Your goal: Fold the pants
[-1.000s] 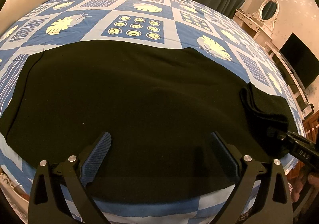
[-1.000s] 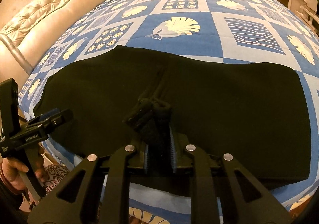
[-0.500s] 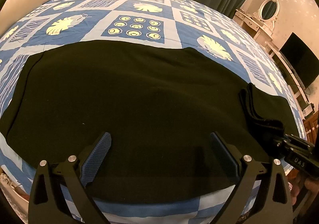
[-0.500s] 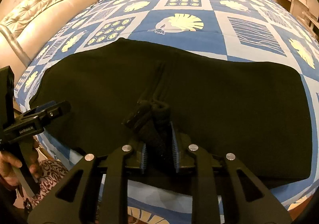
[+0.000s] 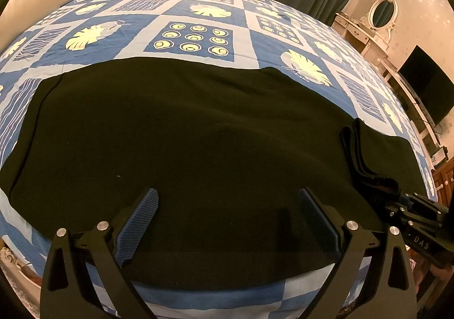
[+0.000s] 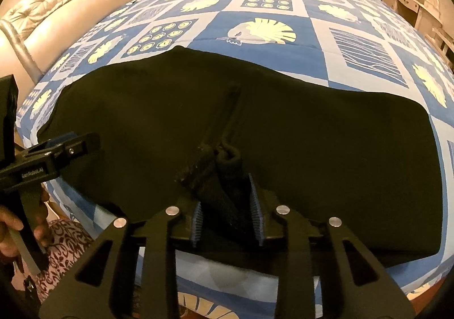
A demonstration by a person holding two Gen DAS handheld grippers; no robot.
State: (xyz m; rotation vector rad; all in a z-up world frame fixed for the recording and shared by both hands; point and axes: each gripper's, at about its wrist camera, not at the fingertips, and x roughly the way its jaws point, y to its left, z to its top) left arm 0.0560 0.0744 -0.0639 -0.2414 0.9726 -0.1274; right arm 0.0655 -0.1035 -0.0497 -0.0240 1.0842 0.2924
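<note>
While the black fleece pants lie spread on the blue patterned bed quilt, the left gripper hovers over their near edge as before, fingers wide apart. From the right side, the right gripper stays clamped on a bunched fold, lifted slightly since earlier.

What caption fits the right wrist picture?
Right hand-held gripper pinches a bunched fold of black fabric pants spread on a blue patterned bedspread.
</note>
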